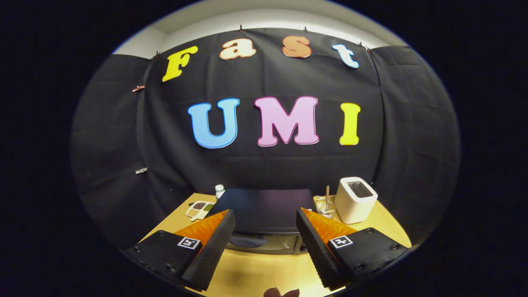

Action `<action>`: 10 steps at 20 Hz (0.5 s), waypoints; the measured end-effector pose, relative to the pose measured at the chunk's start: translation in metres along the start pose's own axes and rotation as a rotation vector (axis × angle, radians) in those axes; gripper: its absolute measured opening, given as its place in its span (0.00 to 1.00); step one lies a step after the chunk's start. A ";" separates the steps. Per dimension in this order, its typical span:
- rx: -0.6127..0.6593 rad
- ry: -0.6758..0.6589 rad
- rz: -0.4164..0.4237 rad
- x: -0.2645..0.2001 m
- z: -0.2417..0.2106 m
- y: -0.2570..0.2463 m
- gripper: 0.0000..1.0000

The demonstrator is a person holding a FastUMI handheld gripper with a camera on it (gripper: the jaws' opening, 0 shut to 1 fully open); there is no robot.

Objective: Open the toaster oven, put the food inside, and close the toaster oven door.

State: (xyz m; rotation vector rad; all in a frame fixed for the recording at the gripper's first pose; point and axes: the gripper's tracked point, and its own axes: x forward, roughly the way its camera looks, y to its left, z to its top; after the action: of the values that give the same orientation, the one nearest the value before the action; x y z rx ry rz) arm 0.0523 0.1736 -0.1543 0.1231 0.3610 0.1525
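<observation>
Two fingers [214,243] of the gripper [265,220] are held wide apart above the wooden table [255,272], nothing gripped. Just ahead, between them, the dark toaster oven [264,212] is seen from above. Beyond it a white toaster [354,200], compartment dish [199,209], small bottle [220,190]
</observation>
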 end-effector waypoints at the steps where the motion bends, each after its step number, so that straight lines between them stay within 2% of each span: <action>1: 0.001 0.034 -0.002 0.013 -0.016 0.007 0.98; 6: -0.023 0.170 -0.051 0.076 -0.084 0.024 0.98; 10: -0.015 0.239 -0.098 0.108 -0.116 0.028 0.98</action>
State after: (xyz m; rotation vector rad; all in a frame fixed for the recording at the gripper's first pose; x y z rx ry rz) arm 0.1071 0.2302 -0.2948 0.0719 0.6031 0.0729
